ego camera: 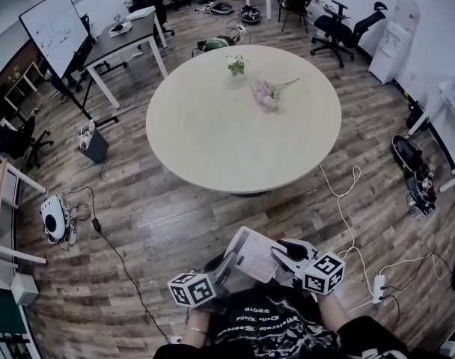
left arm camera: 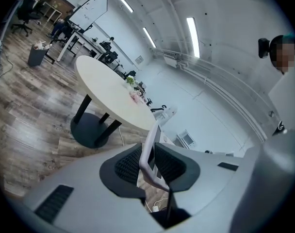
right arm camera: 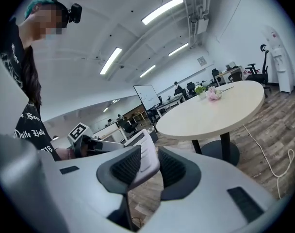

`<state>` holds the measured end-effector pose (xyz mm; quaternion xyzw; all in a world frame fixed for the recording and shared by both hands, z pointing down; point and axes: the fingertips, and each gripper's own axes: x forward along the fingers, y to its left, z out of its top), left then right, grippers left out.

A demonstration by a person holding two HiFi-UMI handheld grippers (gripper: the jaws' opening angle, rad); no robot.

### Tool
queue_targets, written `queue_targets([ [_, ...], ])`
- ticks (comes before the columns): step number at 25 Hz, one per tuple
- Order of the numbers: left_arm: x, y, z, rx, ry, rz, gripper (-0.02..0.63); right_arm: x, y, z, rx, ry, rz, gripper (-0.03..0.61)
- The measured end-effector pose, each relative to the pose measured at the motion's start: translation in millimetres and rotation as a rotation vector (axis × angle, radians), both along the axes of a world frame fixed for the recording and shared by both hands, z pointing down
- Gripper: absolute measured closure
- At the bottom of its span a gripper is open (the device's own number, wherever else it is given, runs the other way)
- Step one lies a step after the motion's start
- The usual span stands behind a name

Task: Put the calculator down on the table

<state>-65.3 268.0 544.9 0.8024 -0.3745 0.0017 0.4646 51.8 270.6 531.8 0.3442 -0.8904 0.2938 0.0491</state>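
Note:
The white calculator [ego camera: 252,254] hangs in the air over the wooden floor, close to my body, held between both grippers. My left gripper [ego camera: 229,265] is shut on its left edge, which shows thin and upright between the pads [left arm camera: 129,165]. My right gripper [ego camera: 279,255] is shut on its right side, and the right gripper view has the calculator [right arm camera: 143,160] lying against one pad. The round beige table [ego camera: 212,140] stands ahead, a step away, on a black pedestal base [left arm camera: 89,130]. Its top carries only a pink flower bunch [ego camera: 266,93] and a small green plant [ego camera: 236,65] at the far side.
White cables [ego camera: 346,193] and a power strip [ego camera: 378,289] lie on the floor to the table's right. A black bag [ego camera: 413,172] sits further right. A whiteboard [ego camera: 54,27], a grey desk [ego camera: 126,40], a dark bin [ego camera: 95,145] and office chairs [ego camera: 349,25] stand beyond.

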Motion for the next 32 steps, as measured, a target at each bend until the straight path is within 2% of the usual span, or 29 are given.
queue_targets([
  [9, 55, -51, 8, 0.004, 0.013, -0.045, 0.518, 55, -55, 7, 0.004, 0.015, -0.032, 0.459],
  [19, 53, -85, 15, -0.02, -0.03, -0.062, 0.518, 56, -86, 17, -0.044, -0.017, 0.046, 0.456],
  [26, 44, -152, 25, -0.029, -0.028, 0.006, 0.517, 47, -145, 24, -0.055, 0.014, 0.121, 0.454],
  [32, 40, -238, 15, -0.016, -0.032, 0.139, 0.517, 39, -217, 16, -0.053, 0.019, 0.215, 0.454],
])
